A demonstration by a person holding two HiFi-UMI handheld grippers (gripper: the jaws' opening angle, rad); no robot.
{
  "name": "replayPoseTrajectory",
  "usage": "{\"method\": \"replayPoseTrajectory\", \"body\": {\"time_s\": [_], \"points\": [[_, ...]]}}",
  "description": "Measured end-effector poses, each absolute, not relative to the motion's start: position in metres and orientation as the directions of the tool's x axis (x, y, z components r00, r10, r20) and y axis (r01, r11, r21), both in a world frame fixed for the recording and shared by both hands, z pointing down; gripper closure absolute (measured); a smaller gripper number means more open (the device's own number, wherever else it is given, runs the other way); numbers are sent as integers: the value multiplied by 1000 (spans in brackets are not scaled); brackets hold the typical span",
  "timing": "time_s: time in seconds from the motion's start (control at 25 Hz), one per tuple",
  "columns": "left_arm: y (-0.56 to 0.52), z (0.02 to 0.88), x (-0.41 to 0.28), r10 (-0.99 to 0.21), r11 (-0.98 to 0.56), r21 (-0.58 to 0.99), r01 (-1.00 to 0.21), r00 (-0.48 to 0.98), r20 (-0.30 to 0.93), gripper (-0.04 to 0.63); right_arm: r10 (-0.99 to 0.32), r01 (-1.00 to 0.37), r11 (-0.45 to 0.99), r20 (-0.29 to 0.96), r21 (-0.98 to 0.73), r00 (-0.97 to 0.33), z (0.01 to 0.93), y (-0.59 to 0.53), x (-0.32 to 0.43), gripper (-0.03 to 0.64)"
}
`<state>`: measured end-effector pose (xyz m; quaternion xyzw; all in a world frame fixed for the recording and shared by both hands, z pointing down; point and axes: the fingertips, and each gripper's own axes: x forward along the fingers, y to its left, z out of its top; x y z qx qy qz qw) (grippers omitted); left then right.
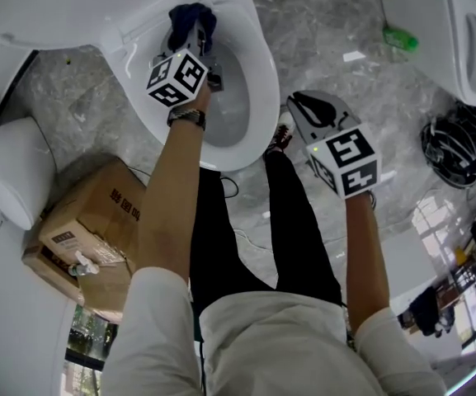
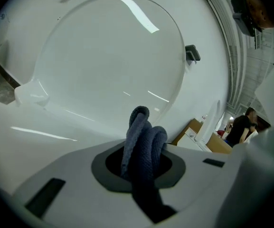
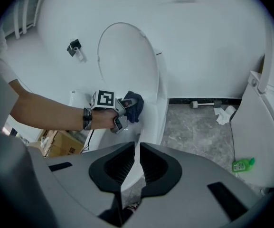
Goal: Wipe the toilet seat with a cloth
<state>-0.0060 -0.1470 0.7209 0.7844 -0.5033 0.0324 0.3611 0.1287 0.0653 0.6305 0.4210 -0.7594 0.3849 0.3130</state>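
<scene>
The white toilet's seat rim [image 1: 258,64] rings the bowl at the top of the head view, with its lid [image 1: 73,7] raised behind. My left gripper [image 1: 190,31] is shut on a bunched dark blue cloth [image 1: 193,15], which it holds at the back of the seat near the hinge. In the left gripper view the cloth [image 2: 144,139] sticks up from between the jaws, and the lid [image 2: 103,65] fills the frame. My right gripper [image 1: 316,110] hangs over the floor to the right of the bowl. Its jaws [image 3: 137,163] are shut with nothing between them.
A cardboard box [image 1: 89,229] lies on the marble floor left of the person's legs, beside a second toilet [image 1: 15,180]. A third toilet [image 1: 468,31] stands at the far right, with a green bottle [image 1: 400,38] near its base and a coil of black cable [image 1: 456,147].
</scene>
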Motion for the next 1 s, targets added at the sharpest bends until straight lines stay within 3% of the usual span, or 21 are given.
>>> {"method": "replayPoseTrajectory", "body": {"time_s": [0.4, 0.64, 1.0], "points": [[-116, 722, 62, -643, -399, 527, -750, 639, 423, 549, -403, -894, 326, 810, -308, -426, 629, 86, 148, 561], [-97, 725, 79, -592, -440, 467, -767, 639, 491, 549, -412, -902, 303, 812, -308, -415, 627, 95, 159, 561], [-44, 732, 101, -430, -490, 537, -686, 727, 536, 549, -418, -910, 274, 814, -311, -404, 626, 114, 152, 561]]}}
